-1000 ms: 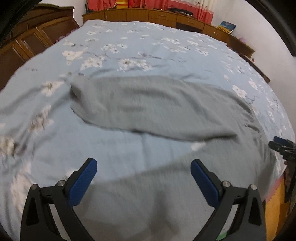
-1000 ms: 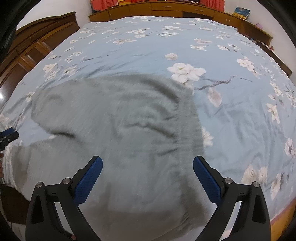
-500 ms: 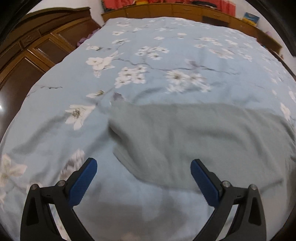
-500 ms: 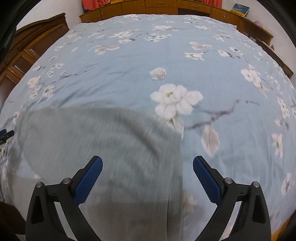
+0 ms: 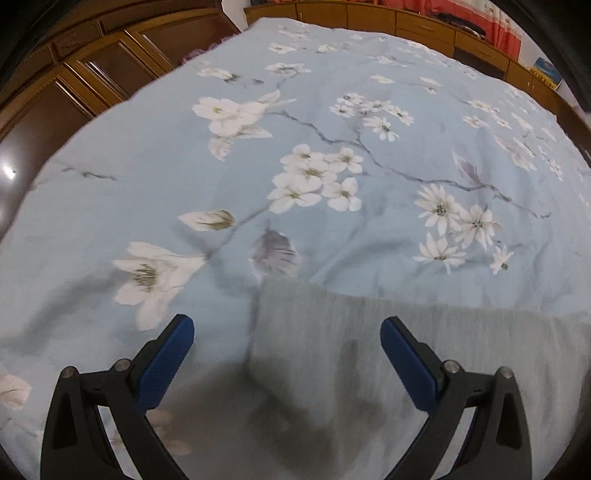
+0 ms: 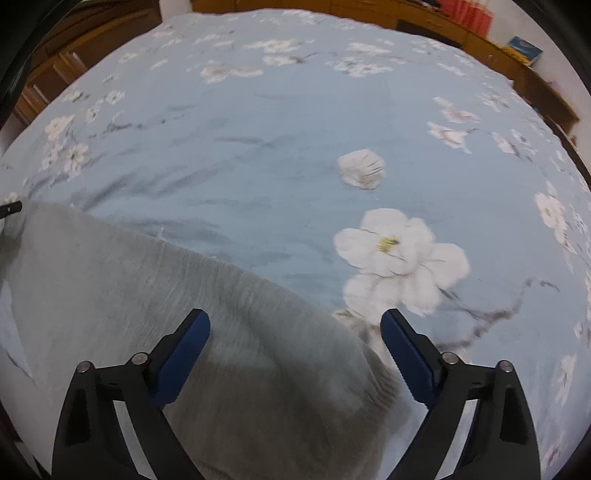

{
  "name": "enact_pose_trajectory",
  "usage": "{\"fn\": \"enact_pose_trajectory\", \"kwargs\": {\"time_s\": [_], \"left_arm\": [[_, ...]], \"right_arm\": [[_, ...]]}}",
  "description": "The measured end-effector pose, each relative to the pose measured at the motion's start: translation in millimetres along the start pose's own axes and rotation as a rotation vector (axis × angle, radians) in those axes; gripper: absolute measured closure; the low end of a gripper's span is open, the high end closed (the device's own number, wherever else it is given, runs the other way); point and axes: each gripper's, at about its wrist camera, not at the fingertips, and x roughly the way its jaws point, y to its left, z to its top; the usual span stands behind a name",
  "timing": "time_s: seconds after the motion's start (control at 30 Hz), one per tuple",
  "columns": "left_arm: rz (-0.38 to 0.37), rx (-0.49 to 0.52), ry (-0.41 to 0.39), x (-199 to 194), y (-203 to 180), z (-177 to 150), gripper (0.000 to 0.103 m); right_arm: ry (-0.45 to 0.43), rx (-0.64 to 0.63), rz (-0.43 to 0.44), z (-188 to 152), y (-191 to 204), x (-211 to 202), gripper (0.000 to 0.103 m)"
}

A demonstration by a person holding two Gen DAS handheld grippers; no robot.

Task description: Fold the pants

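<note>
The left gripper (image 5: 286,341) hangs with jaws spread over the grey pants' (image 5: 369,343) corner on the floral bedspread (image 5: 184,155).

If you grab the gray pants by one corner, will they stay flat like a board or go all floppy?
Probably floppy: the pants are soft ribbed cloth that lies draped on the bed. They look thin, so likely light. A corner pinched by either open gripper would likely just dangle.

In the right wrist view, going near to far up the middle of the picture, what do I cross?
Right tongs, open over the grey pants → far edge of the pants → blue floral bedsheet → wooden cabinets along the far wall.
</note>
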Motion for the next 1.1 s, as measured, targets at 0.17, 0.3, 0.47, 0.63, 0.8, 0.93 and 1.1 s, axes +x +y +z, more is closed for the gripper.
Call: {"fn": "enact_pose_trajectory", "kwargs": {"time_s": [0.17, 0.3, 0.47, 0.63, 0.8, 0.93, 1.1], "left_arm": [[-0.001, 0.04, 0.047, 18, -15, -6, 0.012], [-0.038, 0.053, 0.054, 19, -22, -12, 0.048], [0.042, 0.164, -0.011, -3, -31, -19, 0.088], [-0.017, 0.192, -0.087, -36, -28, -22, 0.093], [-0.027, 0.182, -0.177, -76, -17, -28, 0.093], [-0.014, 0.188, -0.256, -108, -8, -46, 0.093], [-0.006, 0.185, -0.345, -140, 3, -91, 0.093]], "right_arm": [[0.079, 0.005, -0.026, 2, 3, 36, 0.008], [0.048, 0.043, -0.003, 2, 4, 33, 0.029], [-0.008, 0.04, 0.054, 3, 10, 8, 0.094], [-0.122, 0.032, 0.065, -3, 10, -35, 0.096], [-0.205, 0.014, 0.092, -17, 9, -84, 0.096], [-0.268, -0.065, 0.097, -45, 20, -125, 0.096], [-0.282, -0.139, 0.096, -89, 36, -152, 0.096]]}}
